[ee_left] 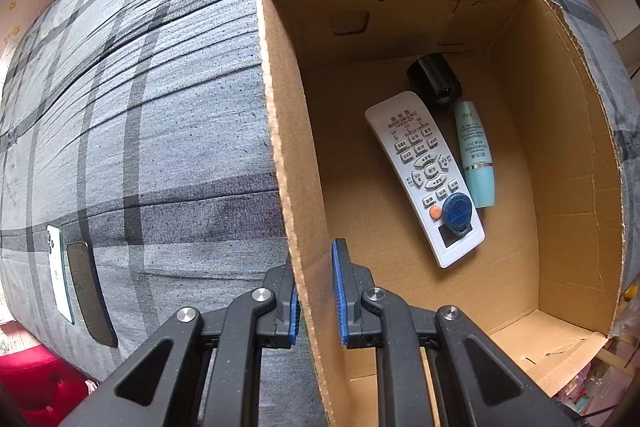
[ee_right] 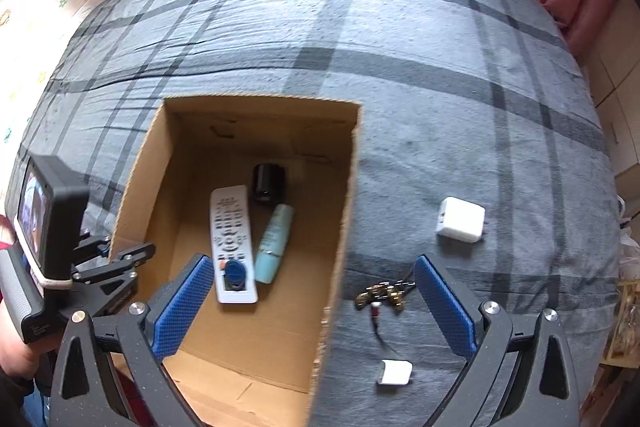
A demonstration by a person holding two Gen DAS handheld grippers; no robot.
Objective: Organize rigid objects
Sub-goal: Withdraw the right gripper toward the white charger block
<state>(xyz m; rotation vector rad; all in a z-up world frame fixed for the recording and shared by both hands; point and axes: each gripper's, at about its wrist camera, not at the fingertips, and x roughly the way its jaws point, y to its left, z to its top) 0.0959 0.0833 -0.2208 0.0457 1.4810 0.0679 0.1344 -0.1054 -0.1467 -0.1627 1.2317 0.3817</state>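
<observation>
Cardboard box [ee_right: 340, 227] sitting open on the plaid-covered bed [ee_right: 400, 67], four things counted inside: one white remote [ee_left: 424, 179], one blue key fob [ee_left: 458, 213] resting on the remote's lower end, one pale teal tube [ee_left: 476, 155] just beside the remote at 3 o'clock, one black cylinder [ee_left: 434, 79] at 12 o'clock. Out on the bed: one white charger block [ee_right: 460, 219], one smaller white plug [ee_right: 395, 373], one tangle of brassy keys with a cord [ee_right: 382, 295], blurred and hard to read. Two phones [ee_left: 76, 283] at 9 o'clock, cut by the rim. Left tool [ee_left: 316, 291] pinching the box wall. Right tool [ee_right: 316, 303] spread wide, nothing between the pads, hovering over the box's right wall.
</observation>
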